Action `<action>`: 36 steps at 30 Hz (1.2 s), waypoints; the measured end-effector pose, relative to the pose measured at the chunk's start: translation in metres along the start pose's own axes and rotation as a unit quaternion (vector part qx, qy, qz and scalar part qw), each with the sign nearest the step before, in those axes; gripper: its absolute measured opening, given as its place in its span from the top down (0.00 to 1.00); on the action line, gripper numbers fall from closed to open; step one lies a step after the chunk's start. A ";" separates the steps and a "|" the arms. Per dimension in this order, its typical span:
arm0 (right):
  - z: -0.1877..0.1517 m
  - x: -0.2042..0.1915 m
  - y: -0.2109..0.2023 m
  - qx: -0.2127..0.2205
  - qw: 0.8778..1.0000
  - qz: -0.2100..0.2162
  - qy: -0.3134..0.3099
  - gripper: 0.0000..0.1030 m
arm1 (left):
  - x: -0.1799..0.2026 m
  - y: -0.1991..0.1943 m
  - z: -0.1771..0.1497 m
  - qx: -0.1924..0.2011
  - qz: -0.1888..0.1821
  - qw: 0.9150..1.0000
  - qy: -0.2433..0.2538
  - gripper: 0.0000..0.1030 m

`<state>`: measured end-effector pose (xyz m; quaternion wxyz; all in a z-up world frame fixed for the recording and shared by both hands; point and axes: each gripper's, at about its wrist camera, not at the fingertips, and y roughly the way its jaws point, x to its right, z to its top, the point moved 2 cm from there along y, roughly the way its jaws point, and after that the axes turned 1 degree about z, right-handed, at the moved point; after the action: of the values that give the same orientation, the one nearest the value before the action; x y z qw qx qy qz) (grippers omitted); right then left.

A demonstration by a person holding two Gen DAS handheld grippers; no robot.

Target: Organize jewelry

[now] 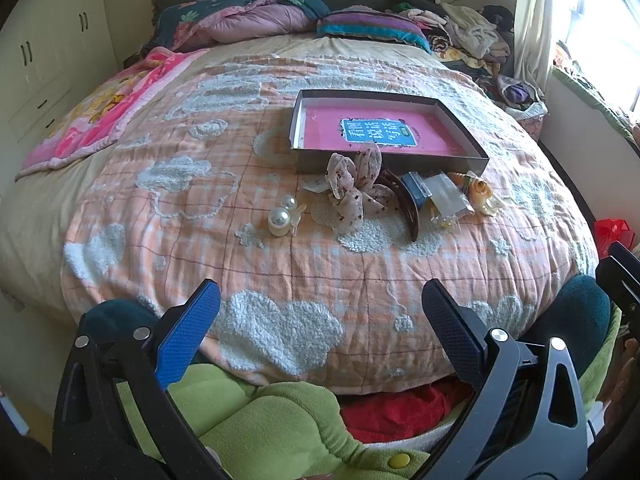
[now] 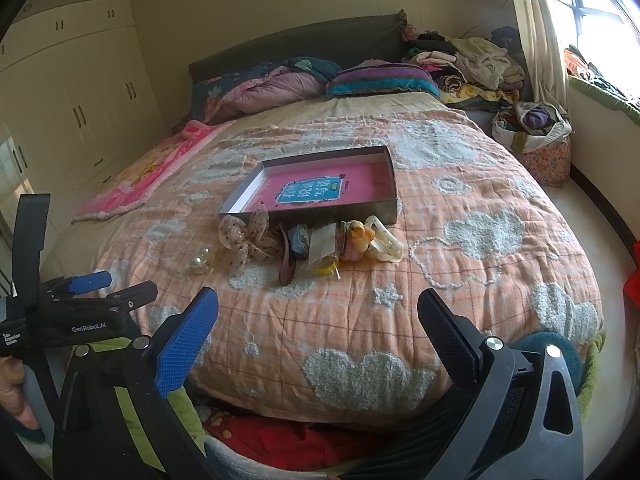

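Observation:
A shallow grey box with a pink book inside lies on the bed. In front of it sit a pearl hair clip, a spotted fabric bow, a brown hair claw, small clear packets, an orange flower clip and a cream chain clip. My left gripper is open and empty above the bed's near edge; it also shows at the left of the right wrist view. My right gripper is open and empty, well short of the items.
An orange plaid quilt covers the bed. Pillows and a clothes pile lie at the head. A pink blanket lies left. White wardrobes stand left, a bag by the window right. Green plush lies below.

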<state>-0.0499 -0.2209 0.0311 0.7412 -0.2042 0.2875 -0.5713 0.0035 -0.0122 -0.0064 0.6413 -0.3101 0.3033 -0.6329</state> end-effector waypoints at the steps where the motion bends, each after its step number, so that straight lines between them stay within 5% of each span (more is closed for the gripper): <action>1: 0.000 0.000 0.000 0.000 1.000 0.001 0.000 0.04 | 0.000 0.000 0.000 0.000 -0.002 1.000 -0.001 0.09; 36: 0.014 -0.006 0.016 0.001 1.000 0.019 -0.006 0.04 | -0.020 0.006 0.011 0.010 0.012 1.000 -0.010 0.08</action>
<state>-0.0300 -0.2114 0.0321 0.7542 -0.2014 0.2860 -0.5557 0.0156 0.0080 -0.0045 0.6553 -0.3064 0.2938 -0.6249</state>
